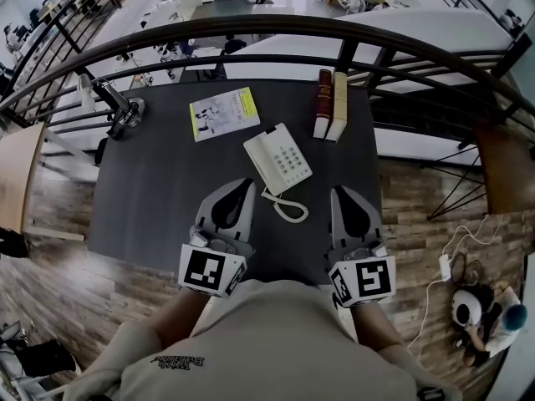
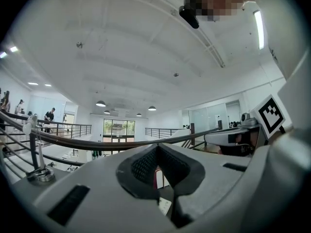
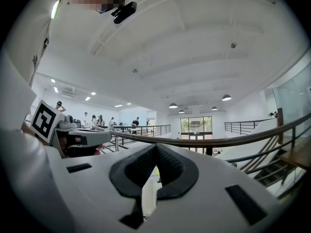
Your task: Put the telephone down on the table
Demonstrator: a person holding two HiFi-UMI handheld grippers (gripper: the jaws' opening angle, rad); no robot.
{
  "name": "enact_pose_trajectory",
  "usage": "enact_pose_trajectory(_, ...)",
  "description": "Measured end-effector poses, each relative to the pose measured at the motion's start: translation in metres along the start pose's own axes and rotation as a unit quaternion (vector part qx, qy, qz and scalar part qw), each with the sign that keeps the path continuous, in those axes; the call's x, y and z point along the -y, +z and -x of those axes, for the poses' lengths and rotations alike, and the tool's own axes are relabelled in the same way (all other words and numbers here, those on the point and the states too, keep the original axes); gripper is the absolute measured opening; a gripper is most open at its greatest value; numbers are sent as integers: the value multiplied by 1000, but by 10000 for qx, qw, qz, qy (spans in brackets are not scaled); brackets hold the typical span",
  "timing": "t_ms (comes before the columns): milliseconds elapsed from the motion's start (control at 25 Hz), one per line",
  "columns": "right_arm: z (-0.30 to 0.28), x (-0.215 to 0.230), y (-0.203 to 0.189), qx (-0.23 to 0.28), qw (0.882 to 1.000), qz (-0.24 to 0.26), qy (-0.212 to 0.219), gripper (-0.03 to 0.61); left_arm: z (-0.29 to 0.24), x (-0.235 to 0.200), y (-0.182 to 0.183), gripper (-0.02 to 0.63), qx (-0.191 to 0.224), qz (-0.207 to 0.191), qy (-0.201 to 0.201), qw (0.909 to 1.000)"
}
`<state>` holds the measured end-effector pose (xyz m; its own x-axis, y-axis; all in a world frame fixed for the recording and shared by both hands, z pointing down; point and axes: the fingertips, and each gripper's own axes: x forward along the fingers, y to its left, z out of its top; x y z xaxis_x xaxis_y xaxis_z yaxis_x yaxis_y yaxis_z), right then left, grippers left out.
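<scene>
Head view, looking steeply down: a dark table (image 1: 150, 199) is seen set against a curved railing (image 1: 251, 27), with a lower floor visible beyond it. At the table's far left corner a black clamp (image 1: 124, 114) is fixed. To its right a white and yellow leaflet (image 1: 223, 113) lies flat.

Nearer the person, the left gripper (image 1: 245, 184) is held over the near part of the table, pointing away from the body, with its marker cube (image 1: 211, 271) facing up.

The white telephone (image 1: 278, 159) lies flat on the table near the middle. It is placed just ahead of the two grippers and between them, and is touched by neither. Its keypad is turned upward, and its coiled cord (image 1: 287, 207) loops on the table toward the person.

Behind the telephone, two books (image 1: 330, 105) stand upright side by side at the far edge. The right gripper (image 1: 338, 192) is held alongside the left one, apart from it, and points the same way.

Left gripper view: the fingers (image 2: 141, 168) are seen closed tip to tip, with nothing held. Only the diamond-shaped hollow between the dark pads is left as a gap.

Right gripper view: the fingers (image 3: 174, 171) are likewise brought together at the tips and hold nothing, with the railing seen beyond them.
</scene>
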<state>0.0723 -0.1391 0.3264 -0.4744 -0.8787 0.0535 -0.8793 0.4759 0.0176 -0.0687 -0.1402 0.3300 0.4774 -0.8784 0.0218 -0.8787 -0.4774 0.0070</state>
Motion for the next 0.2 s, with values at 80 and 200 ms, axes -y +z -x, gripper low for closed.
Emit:
enact_pose_trajectory(80, -1, -1, -1, -1, 10000, -12, -21, 0, 1, 0, -5, 5, -35, 65, 27, 10000)
enact_pose_trajectory(200, -2, -3, 1, 14, 10000, -27, -31, 0, 0, 0, -8, 5, -81, 126, 39, 9999)
